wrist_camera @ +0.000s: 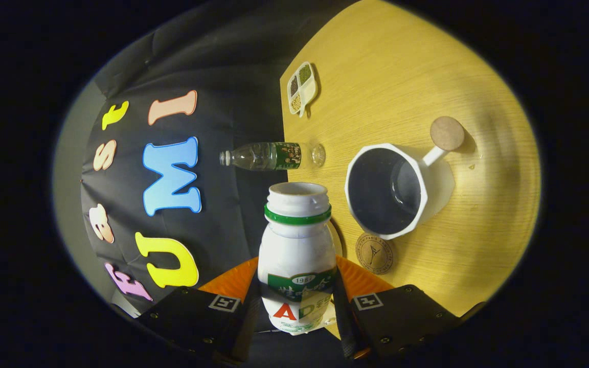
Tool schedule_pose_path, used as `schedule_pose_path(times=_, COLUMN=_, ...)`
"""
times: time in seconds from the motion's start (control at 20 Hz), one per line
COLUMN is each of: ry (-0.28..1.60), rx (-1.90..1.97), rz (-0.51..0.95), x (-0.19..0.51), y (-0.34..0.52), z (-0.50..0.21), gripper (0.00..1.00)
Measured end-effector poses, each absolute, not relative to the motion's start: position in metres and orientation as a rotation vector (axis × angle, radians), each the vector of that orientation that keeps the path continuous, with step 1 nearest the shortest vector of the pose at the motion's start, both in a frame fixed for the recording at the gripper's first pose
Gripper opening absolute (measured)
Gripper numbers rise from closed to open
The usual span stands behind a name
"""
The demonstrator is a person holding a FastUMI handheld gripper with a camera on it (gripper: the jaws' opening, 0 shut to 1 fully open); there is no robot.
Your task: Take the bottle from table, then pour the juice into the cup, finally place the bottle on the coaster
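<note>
My gripper (294, 301) is shut on a white juice bottle (297, 245) with a green neck ring and no cap; both fingers press on its lower body. The whole view is rolled sideways, so the bottle lies tipped over relative to the wooden table (402, 76). Its open mouth points past the rim of a white angular cup (391, 189) with a dark inside and a cork-ended handle. The cup stands just beyond the fingers. A round brown coaster (375, 253) lies on the table between the cup and the fingers.
A clear plastic water bottle (271, 156) with a green label stands at the table's edge beyond the juice bottle. Farther off, a small divided dish (301, 88) holds grains. The black booth cloth hangs past the table edge.
</note>
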State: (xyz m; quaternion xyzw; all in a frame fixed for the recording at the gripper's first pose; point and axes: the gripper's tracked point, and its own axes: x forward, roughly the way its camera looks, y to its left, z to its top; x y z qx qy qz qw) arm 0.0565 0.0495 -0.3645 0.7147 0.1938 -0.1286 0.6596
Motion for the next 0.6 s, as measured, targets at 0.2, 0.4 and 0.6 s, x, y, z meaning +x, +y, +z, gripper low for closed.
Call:
schedule_pose_path(times=0.2, ry=0.430, rx=1.535, rz=-0.283, x=0.060, y=0.046, z=-0.361, gripper=0.66)
schedule_pose_path(times=0.4, ry=0.454, rx=1.480, rz=-0.265, x=0.058, y=0.054, z=-0.366, gripper=0.66)
schedule_pose_path(times=0.6, ry=0.480, rx=1.379, rz=-0.250, x=0.057, y=0.058, z=-0.368, gripper=0.66)
